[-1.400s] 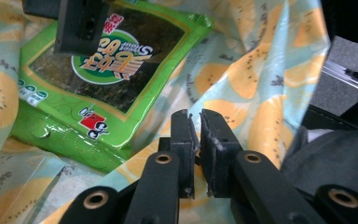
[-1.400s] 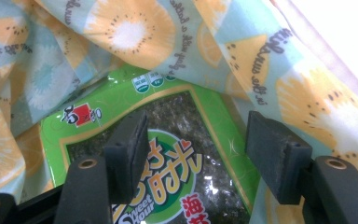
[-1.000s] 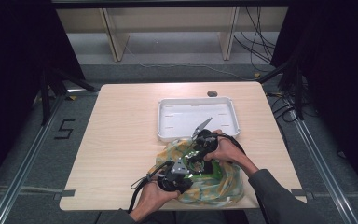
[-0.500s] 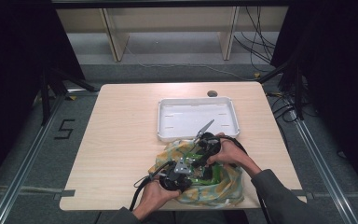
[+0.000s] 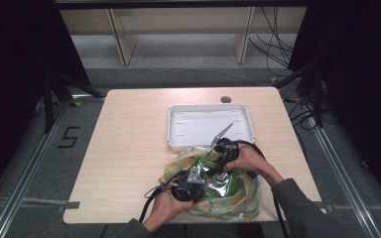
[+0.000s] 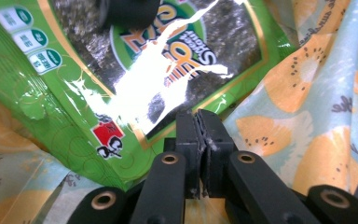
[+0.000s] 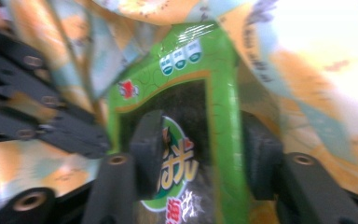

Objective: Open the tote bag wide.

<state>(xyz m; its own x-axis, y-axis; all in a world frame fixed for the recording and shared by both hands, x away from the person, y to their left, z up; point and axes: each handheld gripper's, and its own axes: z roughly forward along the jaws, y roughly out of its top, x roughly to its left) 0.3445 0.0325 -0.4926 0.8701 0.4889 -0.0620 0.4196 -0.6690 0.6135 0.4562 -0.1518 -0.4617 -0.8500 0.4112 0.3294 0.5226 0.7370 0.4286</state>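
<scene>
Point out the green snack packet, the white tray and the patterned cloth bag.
green snack packet [image 6: 60, 116], left gripper view, its green border.
white tray [image 5: 209, 145], high view, its near rim.
patterned cloth bag [image 6: 289, 98], left gripper view, an orange fruit print.

Beyond the jaws, past the pale wood worktop [image 5: 129, 148], grey floor [image 5: 188, 74] runs to a light wooden shelf unit [image 5: 178, 25], with black curtains [image 5: 10, 74] on both sides.
</scene>
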